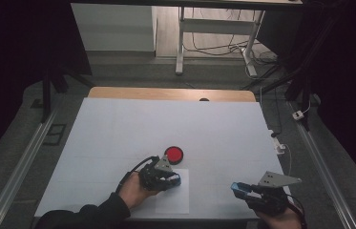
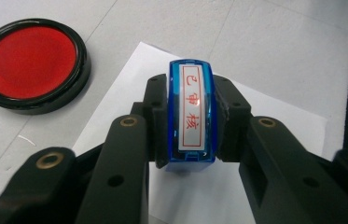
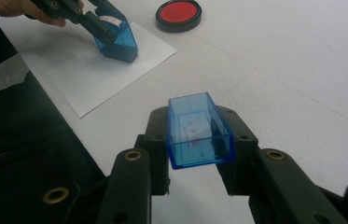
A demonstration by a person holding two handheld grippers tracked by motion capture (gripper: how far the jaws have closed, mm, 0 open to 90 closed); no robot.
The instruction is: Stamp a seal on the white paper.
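While the left claw [image 2: 192, 126] pinches a blue stamp [image 2: 191, 112] by its sides, the stamp's foot rests on a white sheet of paper [image 3: 92, 70] lying on the desk [image 1: 118, 129]. Its top label carries red characters. In the right gripper view the stamp leans, tilted, with its dark base touching the sheet. The right claw [image 3: 199, 140] is pinching a clear blue cap [image 3: 198, 130], an open-ended box; it holds nothing solid, though faint red smudges show on its inner wall. It is held above the bare desk, well apart from the paper. Just beside the sheet's far corner sits a round black ink pad [image 1: 173, 154], a shallow open dish with red ink across its whole well. Counted: one stamp, one cap, one ink pad, one sheet, two claws.
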